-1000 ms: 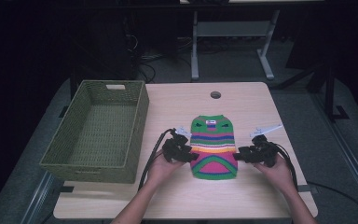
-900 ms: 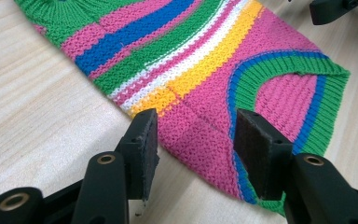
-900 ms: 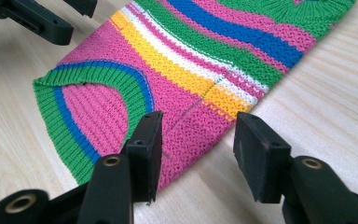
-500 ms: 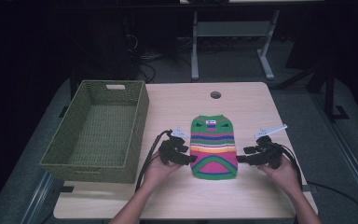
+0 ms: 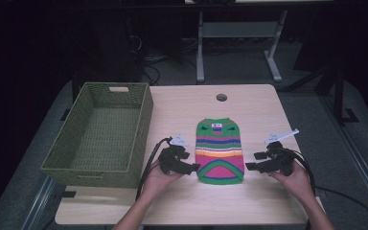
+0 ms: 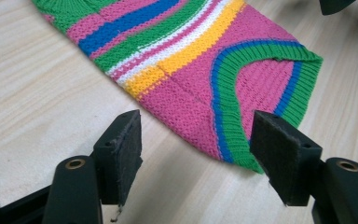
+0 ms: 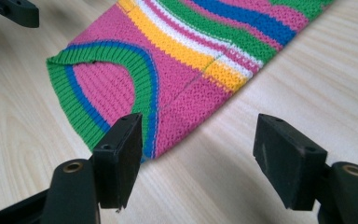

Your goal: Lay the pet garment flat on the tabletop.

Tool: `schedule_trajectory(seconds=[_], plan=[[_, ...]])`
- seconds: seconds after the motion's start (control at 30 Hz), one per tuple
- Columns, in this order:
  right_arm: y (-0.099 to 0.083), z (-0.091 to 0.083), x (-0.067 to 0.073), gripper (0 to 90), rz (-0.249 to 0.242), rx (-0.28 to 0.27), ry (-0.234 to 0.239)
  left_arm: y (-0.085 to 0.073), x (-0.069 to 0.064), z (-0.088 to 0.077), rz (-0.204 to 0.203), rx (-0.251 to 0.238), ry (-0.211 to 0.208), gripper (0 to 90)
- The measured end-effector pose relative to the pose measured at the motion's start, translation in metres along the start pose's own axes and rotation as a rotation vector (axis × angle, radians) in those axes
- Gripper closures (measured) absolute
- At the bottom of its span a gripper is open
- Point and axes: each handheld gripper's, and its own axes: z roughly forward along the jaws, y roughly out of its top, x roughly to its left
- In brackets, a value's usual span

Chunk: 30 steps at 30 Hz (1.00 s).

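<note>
Flanking sweater [image 5: 219,149] now: left claw [image 5: 192,167] and right claw [image 5: 252,161] at its near hem corners, jaws just been opening, wide apart, nothing between. Sweater flat mid-bench [image 5: 249,103]: soft, light, floppy knit. Best grip looks like ribbed hem corners. Basket [image 5: 139,139] waits far left.

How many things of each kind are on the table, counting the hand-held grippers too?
Striped knitted pet sweater: 1
Green wicker basket: 1
Hand-held grippers: 2, left hand-held gripper and right hand-held gripper
Total: 4
</note>
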Motion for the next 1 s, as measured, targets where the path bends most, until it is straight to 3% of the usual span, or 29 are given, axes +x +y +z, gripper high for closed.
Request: schedule_trajectory(seconds=[0.13, 0.5, 0.67, 1.0], plan=[[-0.004, -0.003, 0.001, 32.8, -0.021, -0.003, 0.01, -0.003, -0.003, -0.003, 0.009, -0.009, 0.001, 31.5], [-0.017, -0.007, 0.002, 31.7, -0.015, 0.009, 0.022, -0.007, -0.011, -0.011, 0.019, -0.029, -0.006, 31.3], [-0.023, -0.01, 0.002, 31.7, -0.014, -0.009, 0.027, -0.012, -0.012, -0.013, 0.037, -0.017, 0.014, 31.3], [-0.032, -0.016, 0.004, 30.9, -0.013, -0.008, 0.005, -0.025, -0.008, -0.022, 0.018, -0.022, 0.014, 30.9]])
